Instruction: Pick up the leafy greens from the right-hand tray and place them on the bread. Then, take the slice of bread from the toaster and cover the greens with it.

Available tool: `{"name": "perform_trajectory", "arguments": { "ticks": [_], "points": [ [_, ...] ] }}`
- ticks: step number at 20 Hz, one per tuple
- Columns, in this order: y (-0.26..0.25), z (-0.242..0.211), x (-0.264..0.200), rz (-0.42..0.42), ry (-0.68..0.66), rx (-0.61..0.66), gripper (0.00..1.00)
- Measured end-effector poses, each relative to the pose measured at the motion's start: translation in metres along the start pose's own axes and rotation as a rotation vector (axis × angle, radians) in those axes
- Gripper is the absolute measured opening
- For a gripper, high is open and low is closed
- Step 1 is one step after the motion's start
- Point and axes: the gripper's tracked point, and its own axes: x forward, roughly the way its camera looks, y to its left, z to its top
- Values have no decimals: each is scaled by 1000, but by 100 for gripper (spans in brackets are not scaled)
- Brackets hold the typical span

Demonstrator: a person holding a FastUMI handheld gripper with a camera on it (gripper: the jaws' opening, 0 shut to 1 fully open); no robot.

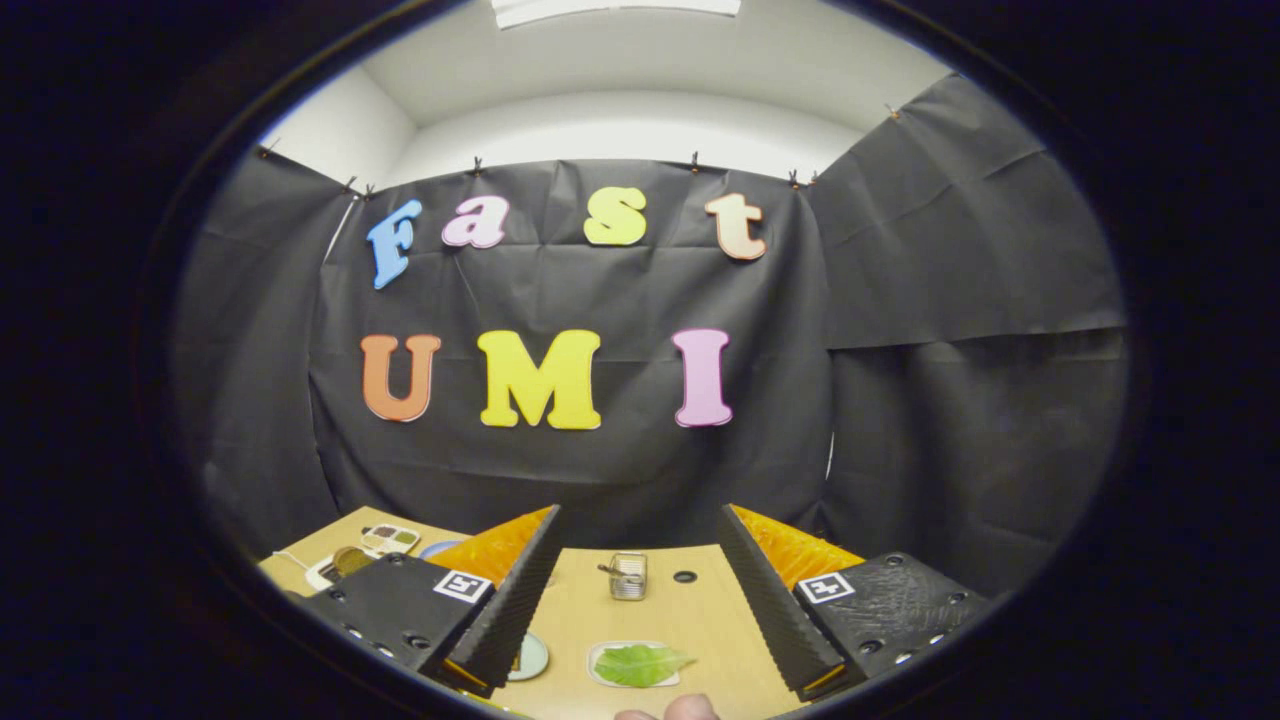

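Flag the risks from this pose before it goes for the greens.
1. The gripper is open and high, aimed mostly at the booth wall; the leafy greens sit low between the fingers, so the descent starts with little view of them.
2. The leaf is thin and lies flat in its tray; the fingers may catch the tray rim instead.
3. A fingertip sits just beside the tray and could be bumped.
4. The toaster stands beyond; overshooting might hit it.

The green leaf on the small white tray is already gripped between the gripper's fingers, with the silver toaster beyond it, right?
Not gripped. The gripper view shows the gripper open, fingers wide apart and empty; the green leaf lies untouched on its small white tray on the wooden table, the silver toaster beyond it.
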Motion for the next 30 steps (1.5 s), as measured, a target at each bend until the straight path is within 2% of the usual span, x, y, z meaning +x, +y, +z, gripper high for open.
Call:
{"name": "perform_trajectory", "arguments": {
  "ticks": [5, 10, 18, 23, 27, 30],
  "points": [
    [-14, -28, 4, 5, 49, -8, 95],
    [-30, -76, 17, 18, 111, 0, 95],
    [-48, -195, 51, 59, 269, 50, 95],
    [-71, -280, 97, 46, 365, 48, 95],
    [-73, -349, 130, 57, 474, 60, 96],
    [-71, -384, 143, 62, 540, 59, 96]
  ]
}}
